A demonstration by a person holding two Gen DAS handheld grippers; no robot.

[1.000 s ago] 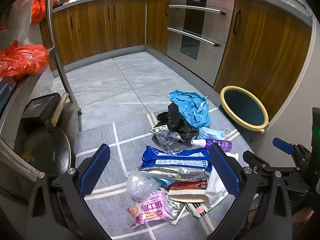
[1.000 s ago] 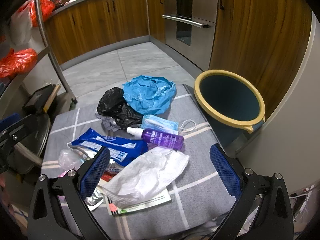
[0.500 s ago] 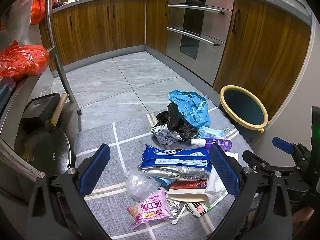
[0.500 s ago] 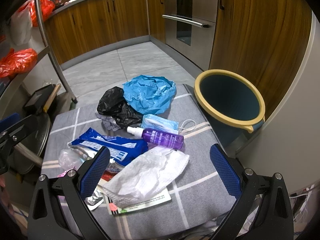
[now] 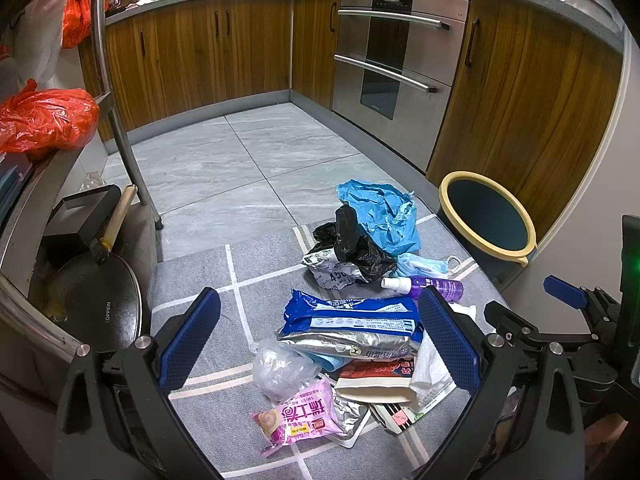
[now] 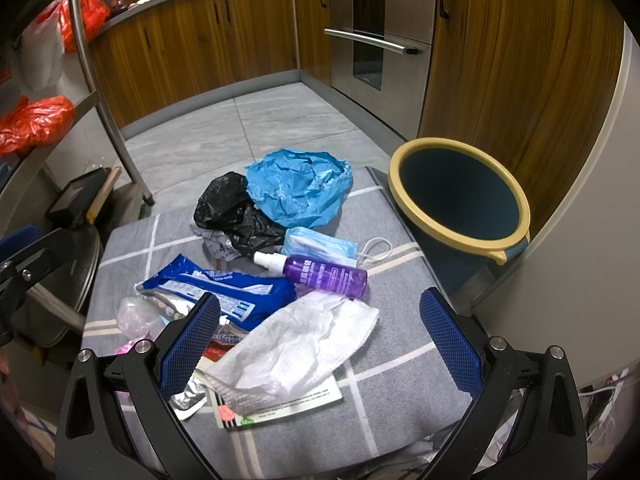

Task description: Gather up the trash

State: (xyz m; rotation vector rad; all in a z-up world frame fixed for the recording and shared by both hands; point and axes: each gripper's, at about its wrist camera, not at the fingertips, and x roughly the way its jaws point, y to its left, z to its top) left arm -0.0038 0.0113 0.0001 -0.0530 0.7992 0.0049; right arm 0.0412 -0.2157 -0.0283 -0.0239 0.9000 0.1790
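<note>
From the left wrist camera, the left gripper [image 5: 318, 340] is spread wide with nothing between its two blue pads, held above a grey checked mat [image 5: 208, 276]. On the mat lies one heap of trash. Taking the yellow-rimmed bin [image 5: 486, 216] as landmark: one crumpled blue bag [image 5: 380, 216] lies nearest it on the left, one black bag [image 5: 354, 242] touches that bag's far side, one face mask [image 5: 420, 264] and one purple spray bottle [image 5: 432, 285] lie just in front of the bin. Farther from the bin come one blue foil pack [image 5: 352, 322], one clear plastic wad [image 5: 280, 368] and one pink snack wrapper [image 5: 298, 418]. The foil pack, wad and wrapper sit in the gap framed by the fingers, below them and untouched. The right gripper's blue fingertip [image 5: 564, 297] shows at the right edge.

From the right wrist camera, the right gripper [image 6: 318, 340] is likewise released and carries nothing. The bin [image 6: 460, 232] stands off the mat's right edge, past the right finger. One white tissue [image 6: 296, 350] lies between the fingers, beneath them, resting on one printed leaflet [image 6: 288, 408]. The spray bottle [image 6: 320, 274] lies just beyond the tissue, toward the bin; the mask [image 6: 318, 242] and blue bag [image 6: 298, 190] lie beyond that.
</note>
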